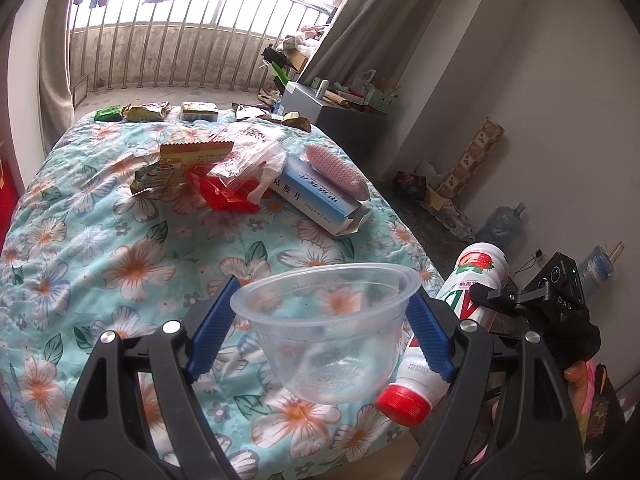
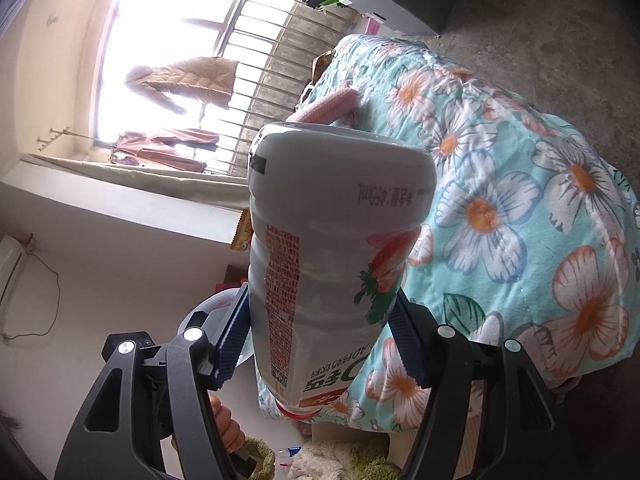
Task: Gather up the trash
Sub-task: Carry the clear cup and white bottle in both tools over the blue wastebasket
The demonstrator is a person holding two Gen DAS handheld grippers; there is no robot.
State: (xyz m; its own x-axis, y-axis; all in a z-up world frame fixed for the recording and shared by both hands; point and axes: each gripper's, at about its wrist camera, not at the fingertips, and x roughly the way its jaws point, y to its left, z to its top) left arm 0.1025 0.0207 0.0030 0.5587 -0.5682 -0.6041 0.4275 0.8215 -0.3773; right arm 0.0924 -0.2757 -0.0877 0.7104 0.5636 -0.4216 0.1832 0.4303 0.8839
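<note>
My left gripper (image 1: 320, 332) is shut on a clear plastic bowl (image 1: 326, 328) and holds it above the near end of the floral bed (image 1: 100, 248). My right gripper (image 2: 320, 340) is shut on a white strawberry-drink bottle (image 2: 328, 248) with a red cap, held cap toward the camera. The same bottle (image 1: 452, 320) shows in the left wrist view, just right of the bowl. On the bed's middle lie a red wrapper (image 1: 224, 196), a clear zip bag (image 1: 248, 160), a yellow snack packet (image 1: 180, 160) and a blue-white carton (image 1: 320, 196).
A pink brush (image 1: 340, 168) lies on the carton. Several small wrappers (image 1: 152, 112) line the bed's far edge. A grey cabinet (image 1: 320, 108) stands beyond the bed. Water jugs (image 1: 500, 228) and boxes sit on the floor along the right wall. A window with bars lies behind.
</note>
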